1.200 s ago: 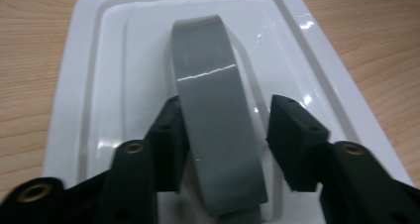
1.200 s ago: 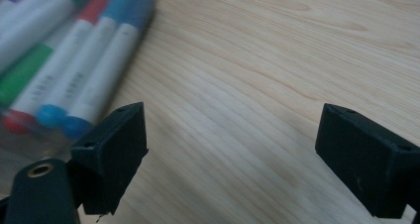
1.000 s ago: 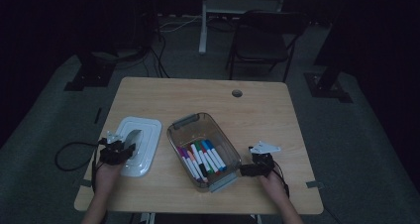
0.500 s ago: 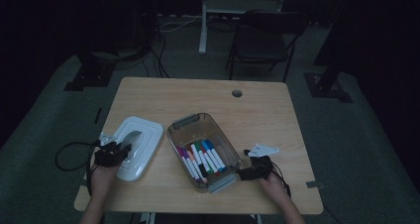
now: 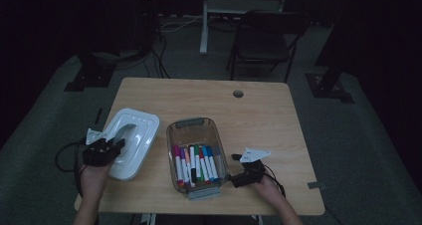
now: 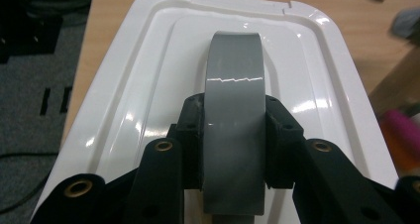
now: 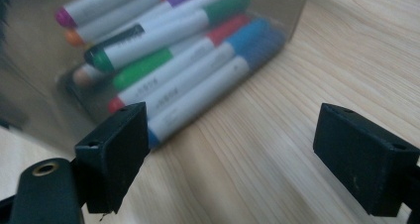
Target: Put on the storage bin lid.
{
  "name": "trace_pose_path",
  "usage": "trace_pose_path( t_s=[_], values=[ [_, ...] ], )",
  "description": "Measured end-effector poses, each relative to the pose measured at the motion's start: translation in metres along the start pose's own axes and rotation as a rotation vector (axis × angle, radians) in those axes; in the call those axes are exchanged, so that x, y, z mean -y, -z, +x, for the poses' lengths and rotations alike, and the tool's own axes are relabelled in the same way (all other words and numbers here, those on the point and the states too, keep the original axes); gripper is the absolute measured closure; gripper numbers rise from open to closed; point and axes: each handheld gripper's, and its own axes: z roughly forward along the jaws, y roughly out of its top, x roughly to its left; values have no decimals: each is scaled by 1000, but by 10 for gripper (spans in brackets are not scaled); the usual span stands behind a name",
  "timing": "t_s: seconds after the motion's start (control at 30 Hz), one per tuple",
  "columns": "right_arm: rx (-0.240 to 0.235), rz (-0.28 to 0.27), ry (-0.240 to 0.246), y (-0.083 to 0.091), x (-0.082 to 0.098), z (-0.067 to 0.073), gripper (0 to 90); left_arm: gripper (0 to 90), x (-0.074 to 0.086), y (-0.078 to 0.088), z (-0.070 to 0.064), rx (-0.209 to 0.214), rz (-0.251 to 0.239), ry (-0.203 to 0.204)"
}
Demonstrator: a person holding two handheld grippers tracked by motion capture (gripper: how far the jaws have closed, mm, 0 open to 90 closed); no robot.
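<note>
A white lid (image 5: pixel 139 127) with a grey handle (image 5: pixel 123 134) is at the table's left side. My left gripper (image 5: pixel 112 145) is shut on that handle. In the left gripper view, the black jaws (image 6: pixel 233 115) clamp both sides of the grey handle (image 6: pixel 233 70), with the lid (image 6: pixel 322 80) behind it. A clear bin (image 5: pixel 191 123) of coloured markers (image 5: pixel 194 163) stands mid-table. My right gripper (image 5: pixel 234 174) is open, low over the table, just right of the bin's near end. In the right gripper view, the open jaws (image 7: pixel 230 149) hold nothing, and the markers (image 7: pixel 188 75) lie behind the bin's wall (image 7: pixel 29 85).
The wooden table (image 5: pixel 259 115) has a round cable hole (image 5: pixel 238 93) near its far edge. A dark folding chair (image 5: pixel 263 41) and a desk leg stand beyond the table. Cables trail on the floor at the left.
My left gripper has risen, still holding the lid's handle, and the lid has shifted slightly with it. My right gripper has slid a little closer to the bin.
</note>
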Motion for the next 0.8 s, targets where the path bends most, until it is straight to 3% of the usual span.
trace_pose_path(
  t_s=[0.2,0.43,0.53,0.8],
  values=[
    [-39,8,28,-14,-8,15,132,680,-20,25,-2,29,-31,-10],
    [-57,21,56,-31,-18,29,130,680,-35,41,-14,68,-57,-43],
    [-87,26,57,-44,-25,37,125,680,-44,47,-23,100,-60,-74],
    [-63,24,44,-69,-40,51,123,680,-51,54,-42,144,-67,-127]
  ],
)
